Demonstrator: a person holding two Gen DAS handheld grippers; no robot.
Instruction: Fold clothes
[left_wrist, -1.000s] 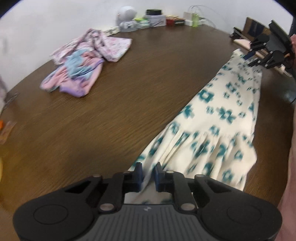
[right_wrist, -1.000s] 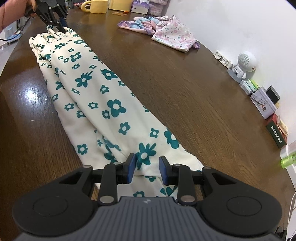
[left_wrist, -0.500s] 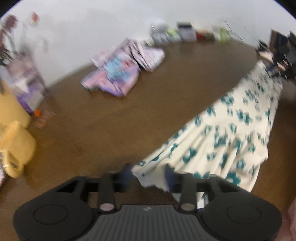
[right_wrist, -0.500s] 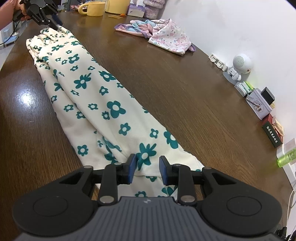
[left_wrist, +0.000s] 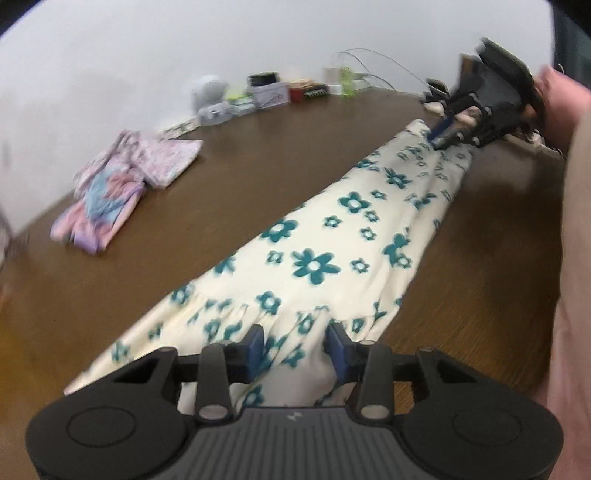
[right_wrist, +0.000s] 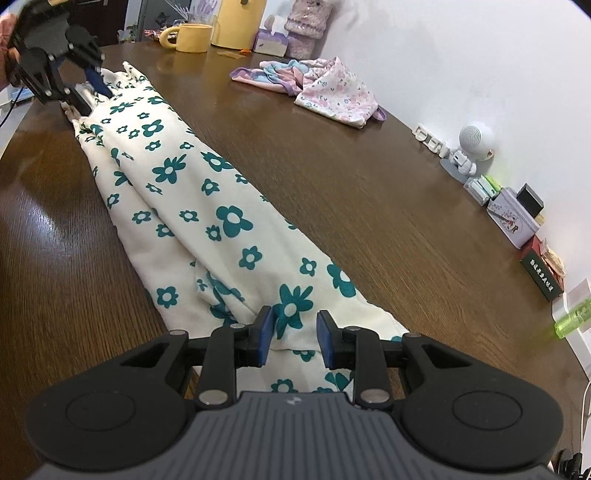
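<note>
We see a cream garment with teal flowers (right_wrist: 207, 206) lying folded lengthwise in a long narrow strip along the near side of the brown wooden table (right_wrist: 369, 192), running from one gripper to the other. Our left gripper (left_wrist: 295, 345) sits at the gathered, ruffled end of the strip; its blue pads (left_wrist: 255, 347) stand moderately apart with cloth bunched up between them, and the fabric does not look pinched. In the right wrist view that same gripper (right_wrist: 86, 94) appears at the far left end of the cloth, its fingers spread over the edge. Our right gripper (right_wrist: 293, 338) rests at the opposite end, its blue pads (right_wrist: 265, 336) likewise parted, with a raised fold of the garment lying in the gap but not clamped. From the left wrist view it (left_wrist: 441, 134) shows at the far right, tips down on the narrow end of the garment, held by a hand (left_wrist: 557, 99).

Far across the table lies a loose pile of pink and lilac clothes (right_wrist: 314, 86). Along the wall stand a small white robot figure (right_wrist: 471, 147), a patterned tin (right_wrist: 511, 219) and a green box with writing (right_wrist: 541, 275). At the far end we make out a yellow mug (right_wrist: 190, 37) beside a yellow jug (right_wrist: 240, 22)
</note>
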